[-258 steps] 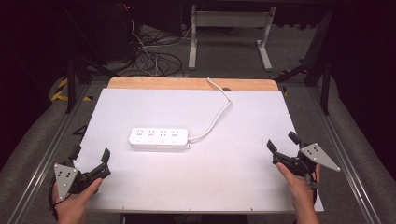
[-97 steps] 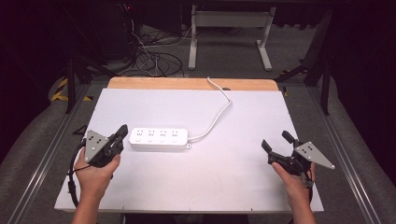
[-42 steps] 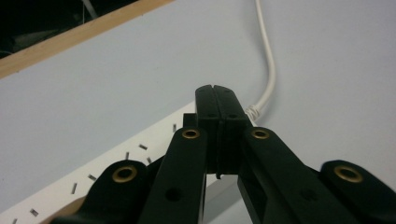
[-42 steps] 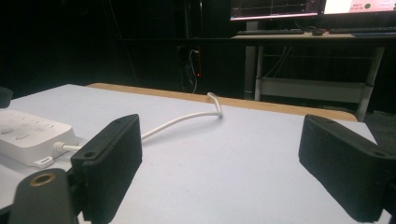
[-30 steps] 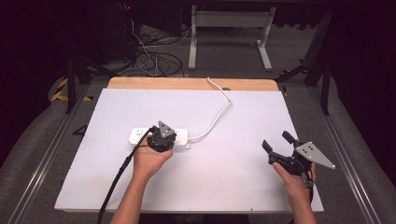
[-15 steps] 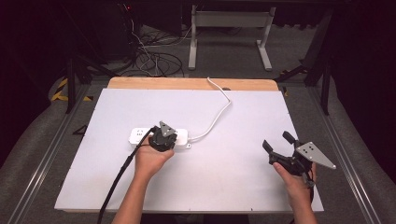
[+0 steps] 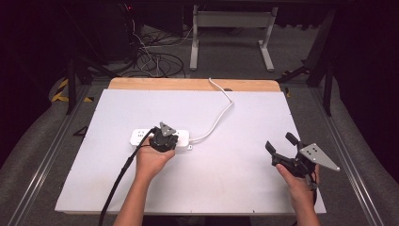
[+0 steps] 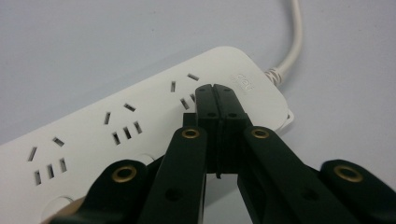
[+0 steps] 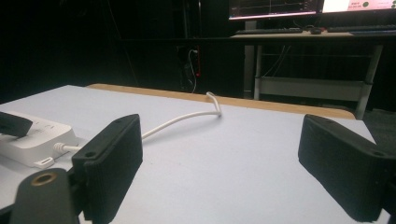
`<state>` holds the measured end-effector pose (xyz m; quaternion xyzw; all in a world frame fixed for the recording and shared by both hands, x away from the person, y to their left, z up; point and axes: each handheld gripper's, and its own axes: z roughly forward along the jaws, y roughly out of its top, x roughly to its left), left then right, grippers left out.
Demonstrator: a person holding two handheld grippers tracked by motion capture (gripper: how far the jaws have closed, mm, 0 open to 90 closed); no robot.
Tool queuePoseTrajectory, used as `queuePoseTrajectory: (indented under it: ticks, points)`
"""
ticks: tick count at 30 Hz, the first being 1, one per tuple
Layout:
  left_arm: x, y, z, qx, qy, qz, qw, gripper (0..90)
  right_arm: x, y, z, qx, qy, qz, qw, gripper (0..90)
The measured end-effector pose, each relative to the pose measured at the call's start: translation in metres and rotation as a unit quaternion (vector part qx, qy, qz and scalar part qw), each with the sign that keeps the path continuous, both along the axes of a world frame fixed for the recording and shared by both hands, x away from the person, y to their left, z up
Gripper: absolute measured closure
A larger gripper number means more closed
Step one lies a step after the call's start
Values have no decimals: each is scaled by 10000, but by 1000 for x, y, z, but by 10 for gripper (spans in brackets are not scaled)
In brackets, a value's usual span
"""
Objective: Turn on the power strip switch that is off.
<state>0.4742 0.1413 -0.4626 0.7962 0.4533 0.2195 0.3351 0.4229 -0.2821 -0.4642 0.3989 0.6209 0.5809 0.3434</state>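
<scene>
The left gripper view brings out what the high view is too far off to resolve: the socket slots on the white power strip (image 8: 140, 135), and the left gripper (image 8: 215, 91) with its two black jaws pressed flat together, nothing between them, their tips down on the strip's top face near the end where the white cord (image 8: 292, 42) leaves. The high view places that strip (image 7: 141, 136) left of the middle of the white table (image 7: 235, 188), the cord (image 7: 221, 115) curving off toward the far wooden edge. There the left gripper (image 7: 163, 140) sits on top of the strip, the forearm reaching in from the bottom. The right gripper (image 7: 278, 147) hovers near the table's right edge, well apart from the strip; the right gripper view shows its jaws spread wide and empty, pointing level across the table toward the cord (image 9: 182, 120).
</scene>
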Motion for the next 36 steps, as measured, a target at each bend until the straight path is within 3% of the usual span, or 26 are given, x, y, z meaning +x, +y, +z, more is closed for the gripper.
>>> queuePoseTrajectory:
  ticks: [19, 31, 32, 36]
  points:
    - [1, 1, 0, -196, 186, 29, 9996, 900, -1, 0, 1, 30, 26, -7, 10000, 147]
    - [0, 1, 1, -135, 200, 25, 9997, 900, -2, -2, 1, 32, 39, -43, 10000, 148]
    - [1, 1, 1, -248, 278, 46, 9993, 900, -2, -2, 1, 31, 38, -47, 10000, 149]
    - [1, 1, 1, -238, 285, 55, 9993, 900, -2, -3, 1, 26, 28, -37, 10000, 148]
